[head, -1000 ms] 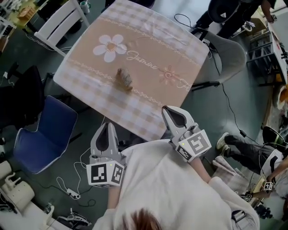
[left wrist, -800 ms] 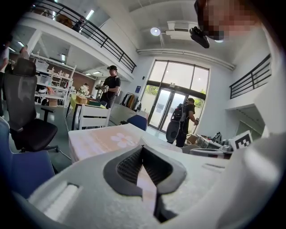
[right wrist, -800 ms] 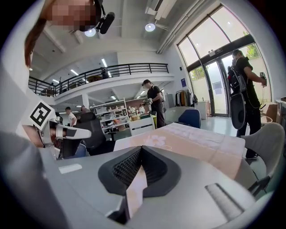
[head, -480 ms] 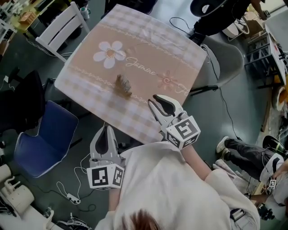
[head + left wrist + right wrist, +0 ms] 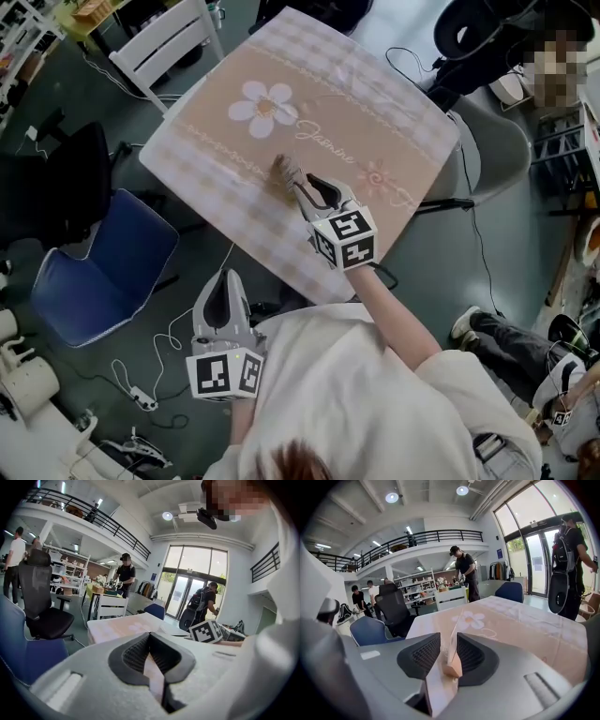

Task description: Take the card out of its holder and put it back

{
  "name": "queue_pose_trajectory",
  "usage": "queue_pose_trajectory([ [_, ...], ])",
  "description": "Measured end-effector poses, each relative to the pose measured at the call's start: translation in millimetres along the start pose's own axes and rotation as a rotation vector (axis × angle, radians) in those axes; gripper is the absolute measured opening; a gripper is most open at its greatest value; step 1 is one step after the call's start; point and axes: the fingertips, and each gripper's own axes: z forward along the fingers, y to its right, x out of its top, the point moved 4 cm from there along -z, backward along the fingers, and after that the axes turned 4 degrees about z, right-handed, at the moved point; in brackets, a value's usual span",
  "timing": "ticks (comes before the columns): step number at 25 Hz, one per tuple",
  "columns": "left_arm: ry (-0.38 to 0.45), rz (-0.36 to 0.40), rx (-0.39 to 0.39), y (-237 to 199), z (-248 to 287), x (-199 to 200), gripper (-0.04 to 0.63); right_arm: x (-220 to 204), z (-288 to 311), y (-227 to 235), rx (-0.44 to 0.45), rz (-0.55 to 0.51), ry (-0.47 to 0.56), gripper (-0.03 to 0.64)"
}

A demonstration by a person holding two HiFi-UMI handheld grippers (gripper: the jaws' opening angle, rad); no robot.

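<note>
Left gripper (image 5: 226, 279) is pressed together and empty, parked off the near edge of the table (image 5: 394, 103), low by the person's torso. It's about where it was a second ago, so not in play yet.

Right gripper (image 5: 302, 184) is the change. A second ago it was closed at the table's near edge. It has since swung in to mid-cloth, and its jaws have just been opening. They're now spread wide and straddle the card (image 5: 454, 637), which stands upright in its wooden holder (image 5: 453, 668) between the pads.

Read: pre-grasp for the pull. Card is still seated in the holder, holder is still on the cloth just below the flower print, and nothing is pinched. Extraction not started.

Hard to tell:
- Card is edge-on in the right gripper view, so its face is unreadable. It sits closer to the right-hand pad, and I can't say whether it touches.
- Holder's slot, and how deep the card sits in it, isn't visible.
- In the head view the right gripper's tips overlap the holder, so card and holder blur into one brown lump.
- Nobody braces the holder, so it may lift with the card.
</note>
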Motion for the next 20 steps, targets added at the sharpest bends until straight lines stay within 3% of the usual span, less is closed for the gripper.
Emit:
queue_pose_trajectory([
  [4, 0.0, -0.03, 0.012, -10, -2, -3, 0.003, -11, 15, 4, -0.032, 0.008, -0.039, 0.041],
  [9, 0.007, -0.045, -0.004, -14, 1, -1, 0.003, -7, 12, 9, -0.028, -0.008, -0.036, 0.015],
  [20, 0.013, -0.056, -0.041, -7, 13, 3, 0.003, 2, 6, 13, -0.005, 0.002, -0.002, 0.015],
])
